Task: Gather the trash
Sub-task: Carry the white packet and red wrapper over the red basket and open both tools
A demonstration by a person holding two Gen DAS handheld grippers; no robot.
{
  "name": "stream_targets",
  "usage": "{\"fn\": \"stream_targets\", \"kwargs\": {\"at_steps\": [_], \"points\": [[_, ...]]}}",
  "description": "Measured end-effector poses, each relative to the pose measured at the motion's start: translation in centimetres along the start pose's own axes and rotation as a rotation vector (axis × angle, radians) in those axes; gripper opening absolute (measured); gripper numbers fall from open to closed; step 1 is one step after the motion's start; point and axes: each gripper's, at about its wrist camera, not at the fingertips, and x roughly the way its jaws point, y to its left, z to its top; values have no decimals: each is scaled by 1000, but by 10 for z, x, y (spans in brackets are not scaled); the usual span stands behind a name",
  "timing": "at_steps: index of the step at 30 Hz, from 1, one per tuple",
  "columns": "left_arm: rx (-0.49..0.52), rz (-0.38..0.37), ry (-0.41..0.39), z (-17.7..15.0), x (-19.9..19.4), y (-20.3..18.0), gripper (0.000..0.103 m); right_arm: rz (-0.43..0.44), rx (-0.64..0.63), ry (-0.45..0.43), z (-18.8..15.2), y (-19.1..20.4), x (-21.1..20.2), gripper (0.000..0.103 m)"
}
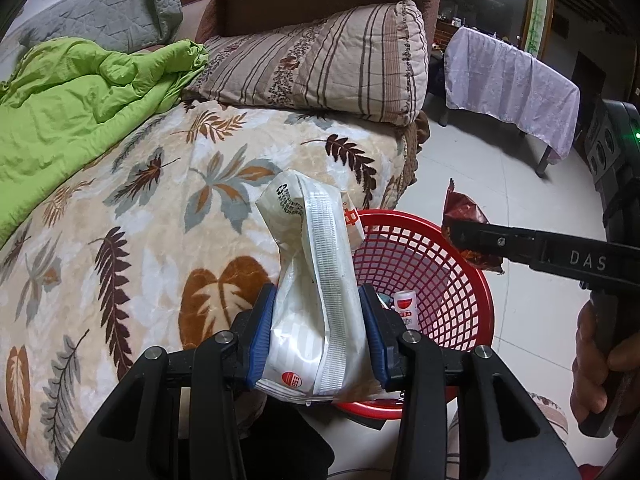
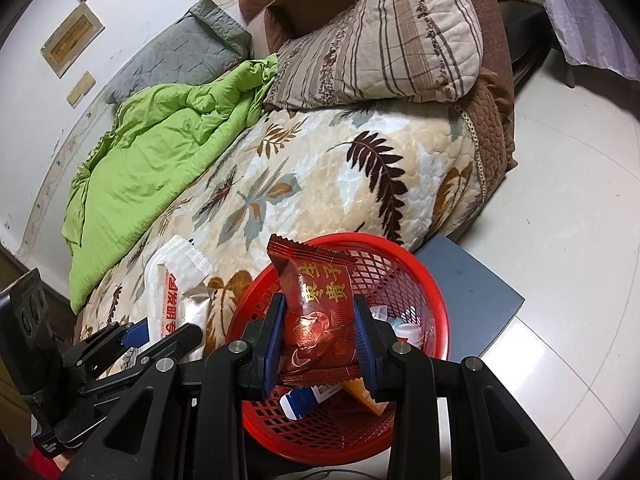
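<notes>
My left gripper (image 1: 318,300) is shut on a white snack wrapper (image 1: 316,276) and holds it upright over the bed edge, beside the red mesh basket (image 1: 452,280). My right gripper (image 2: 320,308) is shut on a dark red snack wrapper (image 2: 316,312) and holds it above the red basket (image 2: 424,276). The left gripper (image 2: 132,334) and its white wrapper (image 2: 172,280) show in the right wrist view at lower left. The right gripper's finger (image 1: 540,250) with the red wrapper (image 1: 464,216) shows in the left wrist view, over the basket's far rim. Several pieces of trash lie in the basket.
A bed with a leaf-print blanket (image 1: 140,208) fills the left. A green quilt (image 1: 72,112) and a striped pillow (image 1: 320,64) lie on it. A table with a pale cloth (image 1: 508,84) stands at the right. A grey board (image 2: 472,292) lies on the tiled floor by the basket.
</notes>
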Motion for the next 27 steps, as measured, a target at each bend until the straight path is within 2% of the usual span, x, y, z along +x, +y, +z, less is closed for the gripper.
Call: {"fn": "stream_targets", "kwargs": {"at_steps": [20,23,25,27], "points": [[9,-38,12,1,10,-10,40,-16,15,4,0,-7,2,37],[21,-48,7,1,10,-13,43,-17,26,-1,0,-9,-1,44],[21,-48,11,2,11,-14,45,-26,28,-12,1,-9,-4,53],[17,-47,11,2,11,-14,51,-26,37,-19,2,-11,-6,54]]}}
